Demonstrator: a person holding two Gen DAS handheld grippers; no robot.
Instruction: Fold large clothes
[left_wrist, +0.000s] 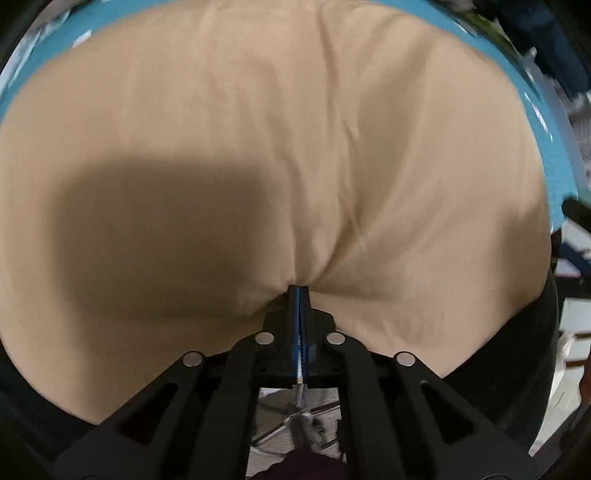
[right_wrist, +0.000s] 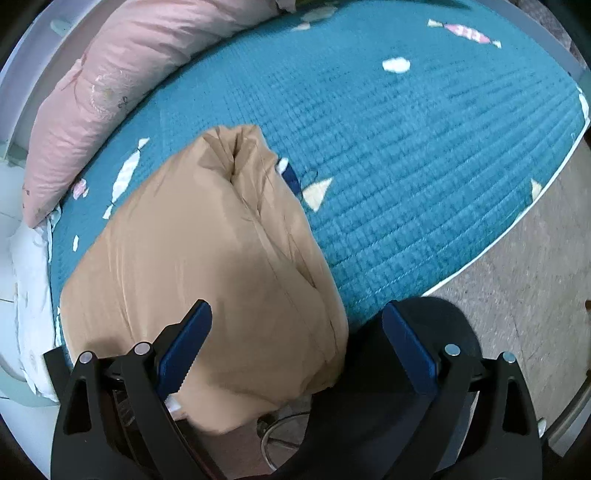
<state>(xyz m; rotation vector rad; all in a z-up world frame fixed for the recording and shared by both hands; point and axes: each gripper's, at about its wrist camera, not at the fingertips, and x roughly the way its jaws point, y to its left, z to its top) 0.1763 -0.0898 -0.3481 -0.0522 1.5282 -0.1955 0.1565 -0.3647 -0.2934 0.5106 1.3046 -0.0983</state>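
Observation:
A large tan garment (left_wrist: 295, 147) fills the left wrist view, spread over a teal bed cover (left_wrist: 550, 166). My left gripper (left_wrist: 299, 290) is shut on the garment's near edge, with creases running out from the pinch. In the right wrist view the tan garment (right_wrist: 207, 266) lies in a folded, bulky bundle on the teal quilted bed cover (right_wrist: 406, 147), its near end hanging over the bed's edge. My right gripper (right_wrist: 295, 325) is open and empty just above the bundle's near end; its left finger (right_wrist: 184, 343) is over the cloth.
A pink quilt (right_wrist: 110, 85) lies along the far left of the bed. A black office chair (right_wrist: 424, 332) with a chrome base (right_wrist: 280, 432) stands under my right gripper. Tiled floor (right_wrist: 517, 277) lies to the right of the bed.

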